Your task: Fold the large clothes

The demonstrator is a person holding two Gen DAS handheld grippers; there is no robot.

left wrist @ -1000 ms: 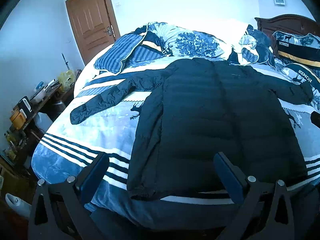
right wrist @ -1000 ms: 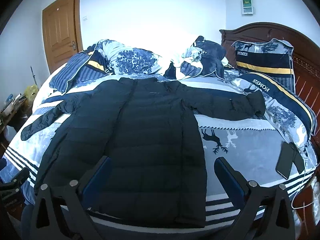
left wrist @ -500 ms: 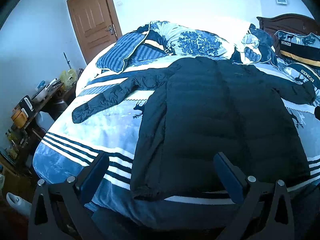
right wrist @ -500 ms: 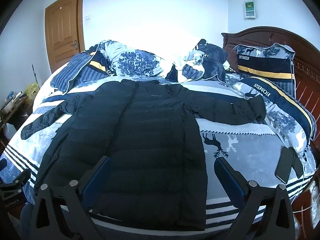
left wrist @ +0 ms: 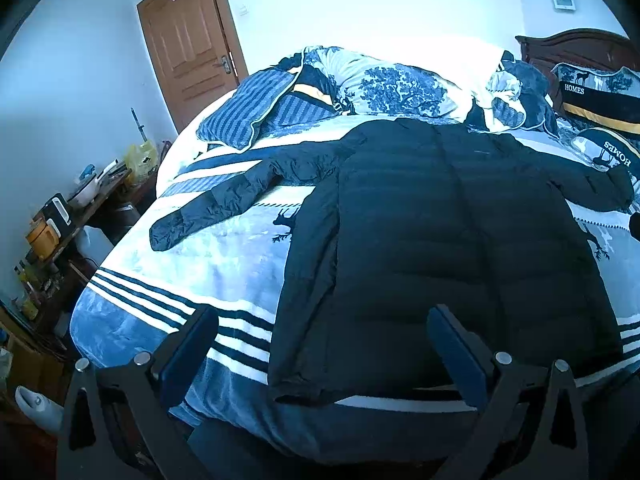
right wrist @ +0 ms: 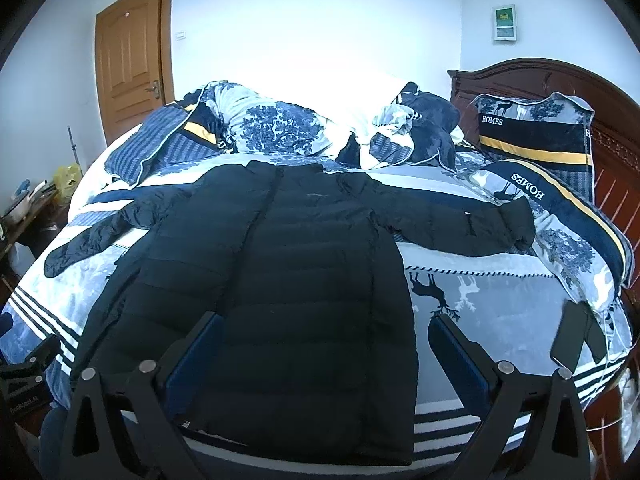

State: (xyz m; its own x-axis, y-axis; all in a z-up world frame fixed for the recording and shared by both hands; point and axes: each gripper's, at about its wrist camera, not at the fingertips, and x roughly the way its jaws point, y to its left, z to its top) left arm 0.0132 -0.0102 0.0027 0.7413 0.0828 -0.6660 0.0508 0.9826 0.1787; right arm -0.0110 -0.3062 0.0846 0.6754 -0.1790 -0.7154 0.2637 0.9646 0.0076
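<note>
A large black puffer jacket (left wrist: 440,240) (right wrist: 280,280) lies flat on the bed, zipped, collar toward the far pillows, hem at the near edge. Its left sleeve (left wrist: 224,204) stretches out to the left; its right sleeve (right wrist: 452,220) reaches toward the headboard side. My left gripper (left wrist: 322,340) hovers open above the hem's left corner, holding nothing. My right gripper (right wrist: 324,344) hangs open over the hem's right part, also without anything between its fingers.
The bed's blue and white striped blanket (left wrist: 180,272) carries heaped pillows and a quilt (right wrist: 288,128) at the far side. A dark phone (right wrist: 568,336) lies at the bed's right edge. A cluttered side table (left wrist: 60,216) stands left; a brown door (left wrist: 188,48) behind it.
Both cameras have drifted slightly, so the jacket sits a little lower and nearer in each view. The jacket itself has not moved, and both grippers stay open.
</note>
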